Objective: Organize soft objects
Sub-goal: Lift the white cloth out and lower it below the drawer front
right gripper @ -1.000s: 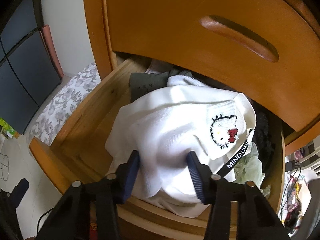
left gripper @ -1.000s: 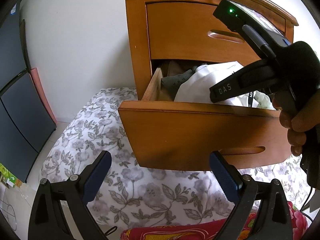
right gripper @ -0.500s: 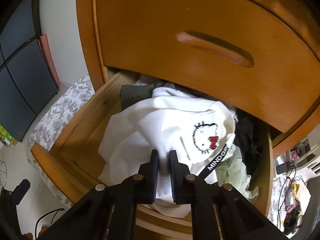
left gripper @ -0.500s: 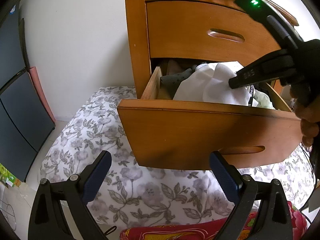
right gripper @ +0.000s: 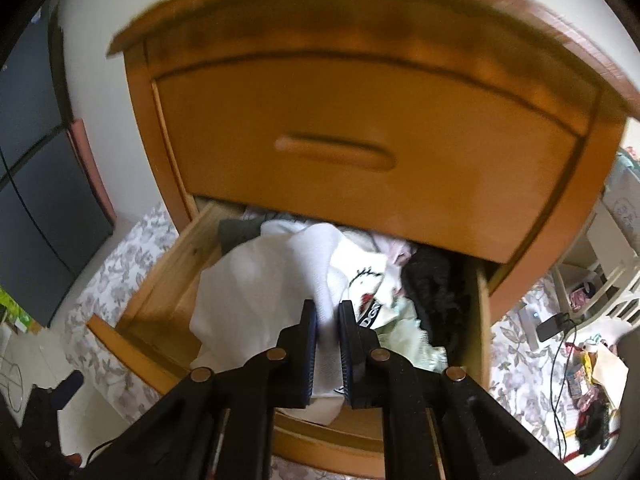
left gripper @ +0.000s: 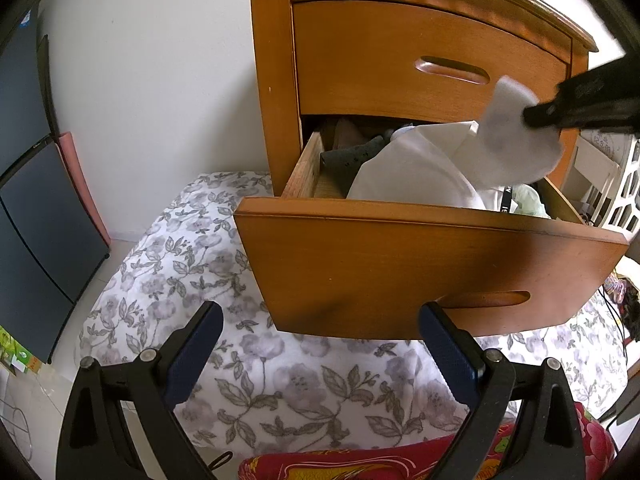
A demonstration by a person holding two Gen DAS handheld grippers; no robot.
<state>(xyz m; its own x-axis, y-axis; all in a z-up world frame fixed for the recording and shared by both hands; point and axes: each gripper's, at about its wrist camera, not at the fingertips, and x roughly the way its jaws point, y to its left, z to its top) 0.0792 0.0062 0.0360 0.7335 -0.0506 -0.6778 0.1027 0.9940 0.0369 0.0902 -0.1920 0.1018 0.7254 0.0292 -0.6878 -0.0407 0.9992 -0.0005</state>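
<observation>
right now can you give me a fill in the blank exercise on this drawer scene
1. The right hand-held gripper is shut on a fold of the ____ cartoon-cat garment.
2. That garment comes out of the ____ drawer of the orange wooden nightstand, the pulled-out one.
3. The left hand-held gripper is ____, with nothing between its blue pads.
4. Under the nightstand lies a white sheet printed with grey ____.

Missing words: white; lower; open; flowers

Black tool (right gripper: 327, 320), seemingly navy pads (right gripper: 309, 344)
</observation>
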